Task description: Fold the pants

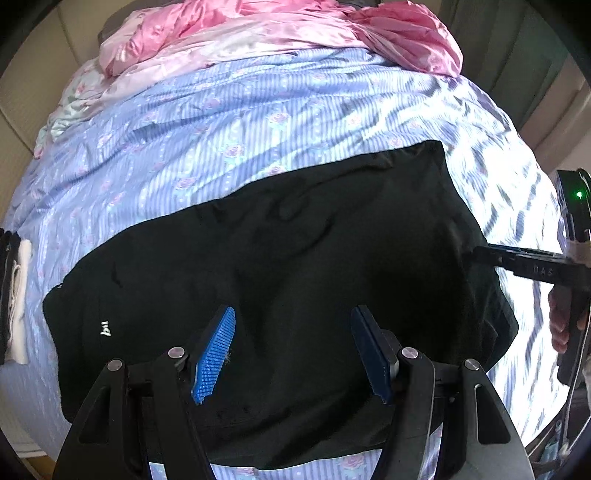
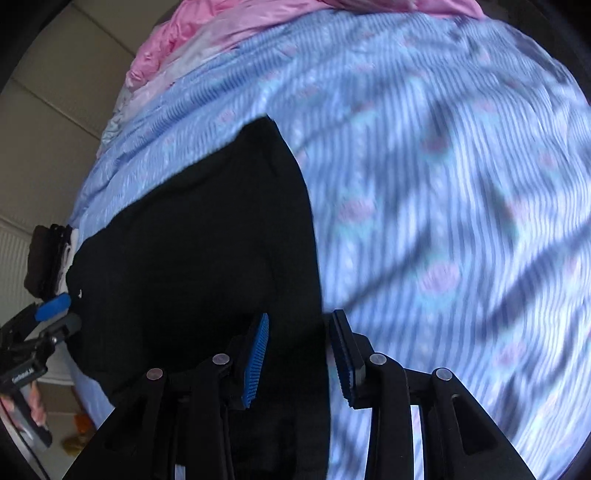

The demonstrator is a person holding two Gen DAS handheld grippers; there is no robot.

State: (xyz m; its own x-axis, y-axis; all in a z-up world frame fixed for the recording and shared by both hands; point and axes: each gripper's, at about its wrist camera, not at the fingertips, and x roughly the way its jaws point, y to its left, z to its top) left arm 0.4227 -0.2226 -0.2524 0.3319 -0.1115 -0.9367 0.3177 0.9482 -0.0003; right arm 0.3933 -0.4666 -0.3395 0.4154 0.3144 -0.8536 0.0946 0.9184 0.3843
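— Striped blue floral bedspread (image 1: 258, 122), pink satin quilt (image 1: 280, 33) bunched at the far end. And the pants?

— Black pants (image 1: 288, 258) spread flat on the bed, small white logo (image 1: 105, 328) near one edge.

— Jaws?

— Left gripper (image 1: 295, 350) gapes above the fabric, gripping nothing. Right gripper (image 2: 301, 354) stands parted astride the pants' edge, unclamped.

Bare striped sheet (image 2: 443, 184) right of the black pants (image 1: 280, 266) — pink bedding (image 1: 280, 33) heaped beyond.
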